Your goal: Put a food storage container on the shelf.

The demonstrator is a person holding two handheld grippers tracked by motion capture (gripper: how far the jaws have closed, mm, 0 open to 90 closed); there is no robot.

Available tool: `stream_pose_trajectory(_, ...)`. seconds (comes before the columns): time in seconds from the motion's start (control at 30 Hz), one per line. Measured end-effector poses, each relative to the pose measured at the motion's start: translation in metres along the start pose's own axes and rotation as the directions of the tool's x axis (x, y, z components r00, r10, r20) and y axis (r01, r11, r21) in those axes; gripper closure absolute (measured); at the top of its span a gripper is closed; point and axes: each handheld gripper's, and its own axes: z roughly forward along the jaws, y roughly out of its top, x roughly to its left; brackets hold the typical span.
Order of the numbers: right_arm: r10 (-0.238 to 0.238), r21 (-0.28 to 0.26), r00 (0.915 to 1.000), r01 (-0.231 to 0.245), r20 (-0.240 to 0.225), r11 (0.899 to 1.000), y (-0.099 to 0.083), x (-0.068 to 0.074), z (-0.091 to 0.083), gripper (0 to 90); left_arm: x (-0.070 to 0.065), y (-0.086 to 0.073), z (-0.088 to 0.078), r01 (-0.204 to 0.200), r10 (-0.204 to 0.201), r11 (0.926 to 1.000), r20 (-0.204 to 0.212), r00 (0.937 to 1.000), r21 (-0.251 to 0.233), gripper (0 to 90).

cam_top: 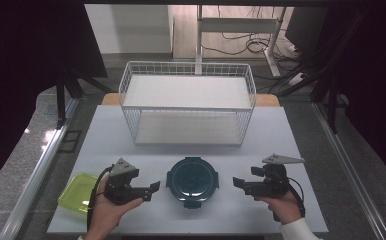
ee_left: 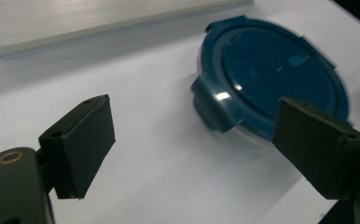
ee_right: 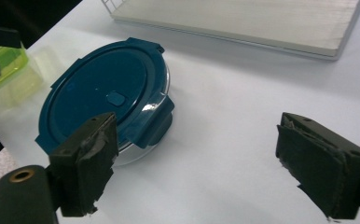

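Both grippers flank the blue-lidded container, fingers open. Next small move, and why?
Probably ease both grippers inward toward the round container. The left gripper and right gripper sit open on opposite sides of it, neither touching. Its lid latches look folded down, so it appears closed and ready to be gripped from both sides.

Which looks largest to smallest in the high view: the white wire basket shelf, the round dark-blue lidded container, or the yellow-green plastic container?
1. White wire basket shelf, by far the largest.
2. Round dark-blue lidded container.
3. Yellow-green plastic container, slightly smaller, though the left gripper and hand cover part of it, so this rank is less sure.
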Motion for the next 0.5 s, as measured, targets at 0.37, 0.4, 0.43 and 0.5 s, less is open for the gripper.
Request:
stream_pose_trajectory(0.37,0.051,0.030,0.9939,-0.049,-0.098,0.998,0.007,0.010,0.016,12.0,-0.015,0.017,0.010,0.038,-0.040,0.9987,0.077,0.9962,0.034,8.9)
stream_pose_trajectory(0.4,0.052,0.038,0.9938,-0.048,-0.098,0.998,0.009,0.012,0.019,12.0,-0.015,0.018,0.013,0.048,-0.052,0.9979,0.088,0.9948,0.043,8.8)
stream_pose_trajectory(0.43,0.055,0.042,0.9933,-0.051,-0.102,0.998,0.010,0.013,0.021,12.0,-0.015,0.019,0.016,0.055,-0.060,0.9971,0.095,0.9937,0.053,8.7)
stream_pose_trajectory(0.5,0.070,0.043,0.9916,-0.066,-0.108,0.997,0.014,0.014,0.025,12.0,-0.015,0.022,0.021,0.067,-0.073,0.9957,0.105,0.9917,0.063,8.5)
